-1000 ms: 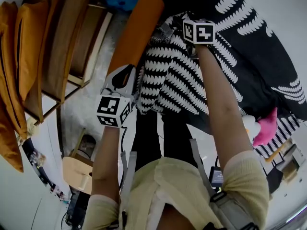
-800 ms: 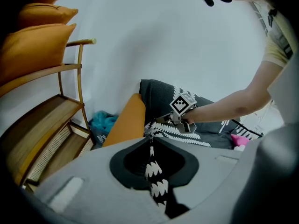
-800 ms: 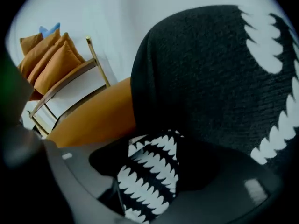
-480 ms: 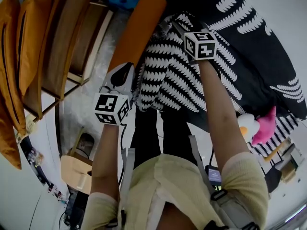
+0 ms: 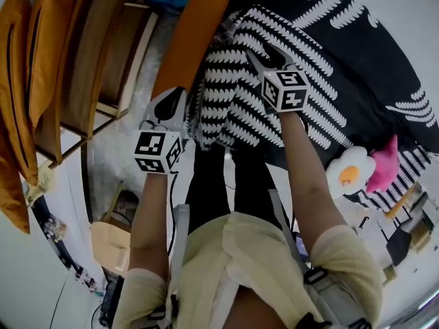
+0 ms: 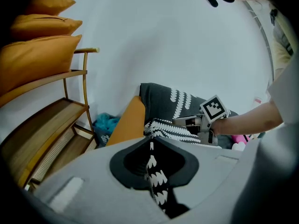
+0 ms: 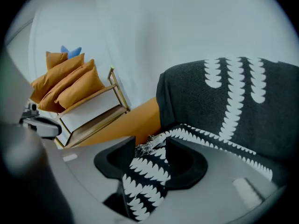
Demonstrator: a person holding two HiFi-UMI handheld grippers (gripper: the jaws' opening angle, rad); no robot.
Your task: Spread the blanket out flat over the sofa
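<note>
Blanket (image 5: pixel 240 94): left gripper (image 6: pixel 150 141) clamps its edge; right gripper (image 7: pixel 150 143), jaws just closing, grips a bunch. Orange sofa (image 5: pixel 192 33) beneath. Head view alone: pale floor (image 5: pixel 116 149).

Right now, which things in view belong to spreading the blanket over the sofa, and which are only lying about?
For the job:
black-and-white blanket
sofa with a dark patterned cover

Only lying about:
orange cushions
wooden rack
egg-shaped plush toy
pink plush toy
</note>
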